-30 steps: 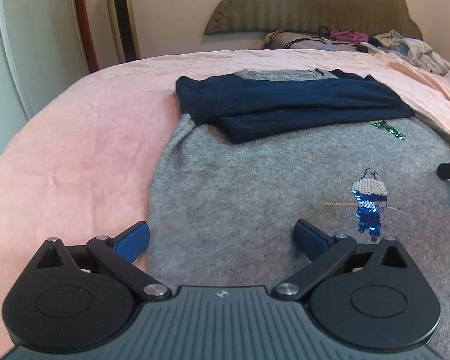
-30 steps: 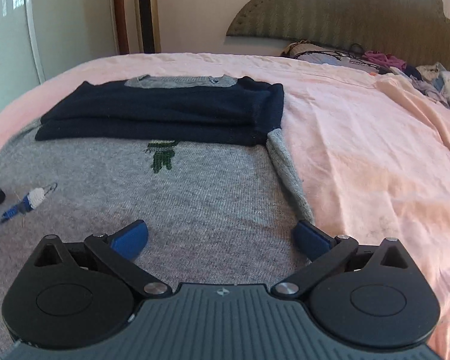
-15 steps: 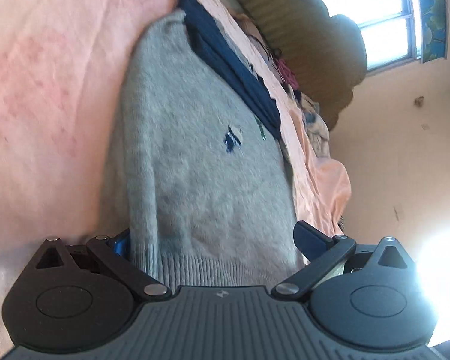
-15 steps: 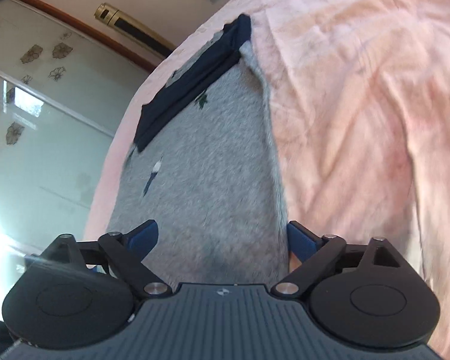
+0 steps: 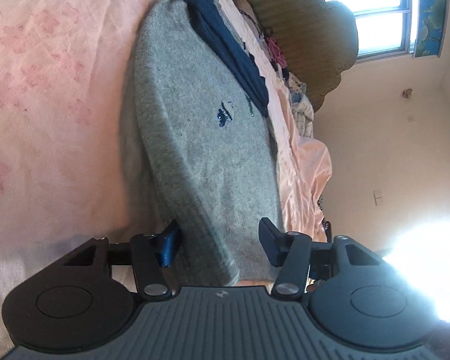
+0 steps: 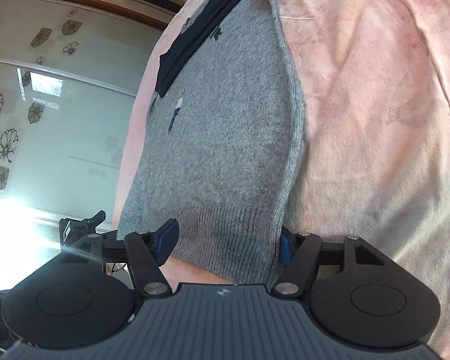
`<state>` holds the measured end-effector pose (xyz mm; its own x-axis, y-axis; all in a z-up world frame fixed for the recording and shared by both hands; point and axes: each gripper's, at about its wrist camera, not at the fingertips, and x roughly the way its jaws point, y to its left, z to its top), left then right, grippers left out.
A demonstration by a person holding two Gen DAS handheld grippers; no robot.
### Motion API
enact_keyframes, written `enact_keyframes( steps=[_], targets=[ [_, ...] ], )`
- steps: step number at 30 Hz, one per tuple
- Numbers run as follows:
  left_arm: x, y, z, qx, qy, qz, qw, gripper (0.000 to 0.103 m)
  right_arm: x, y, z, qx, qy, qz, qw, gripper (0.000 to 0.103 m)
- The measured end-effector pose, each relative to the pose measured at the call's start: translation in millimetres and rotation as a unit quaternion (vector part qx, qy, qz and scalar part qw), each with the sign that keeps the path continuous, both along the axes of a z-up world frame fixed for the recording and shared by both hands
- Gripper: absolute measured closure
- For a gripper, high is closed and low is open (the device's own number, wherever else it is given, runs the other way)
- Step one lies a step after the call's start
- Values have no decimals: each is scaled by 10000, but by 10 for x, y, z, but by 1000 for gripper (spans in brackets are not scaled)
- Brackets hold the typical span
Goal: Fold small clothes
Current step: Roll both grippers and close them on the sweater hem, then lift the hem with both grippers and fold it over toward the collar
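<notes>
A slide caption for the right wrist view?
Open right gripper straddles the grey sweater hem on the pink bedsheet.

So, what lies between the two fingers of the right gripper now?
In the right wrist view, the ribbed hem of the grey sweater lies between the fingers of the open right gripper; nothing else is there.

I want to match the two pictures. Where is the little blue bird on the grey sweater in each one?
Left wrist view: the blue bird sits upper middle, on the grey sweater.
Right wrist view: the bird is left of centre, a thin white and blue streak.
Shared landmark: the folded navy sleeves across the sweater's far end.
</notes>
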<state>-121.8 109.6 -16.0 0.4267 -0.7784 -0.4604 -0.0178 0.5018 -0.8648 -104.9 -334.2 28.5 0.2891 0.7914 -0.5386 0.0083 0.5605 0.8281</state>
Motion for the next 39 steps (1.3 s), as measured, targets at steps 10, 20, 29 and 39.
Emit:
enact_keyframes(
  steps=[10,20,29,39],
  targets=[
    [50,116,37,176,-96,259,9995,55,-10,-73,-28,-62,87,-98,9999,51],
    [108,-35,36,515,-132,39,9986,55,-35,-60,-31,-91,65,-135,9998,50],
    [176,-112,103,1220,-223,-69,9923,50,-47,-64,-47,-4,-23,-115,9999,46],
    [-46,22,1,1278,-9,-139,9917,94,-91,37,41,-353,-161,-133,9992,47]
  ],
)
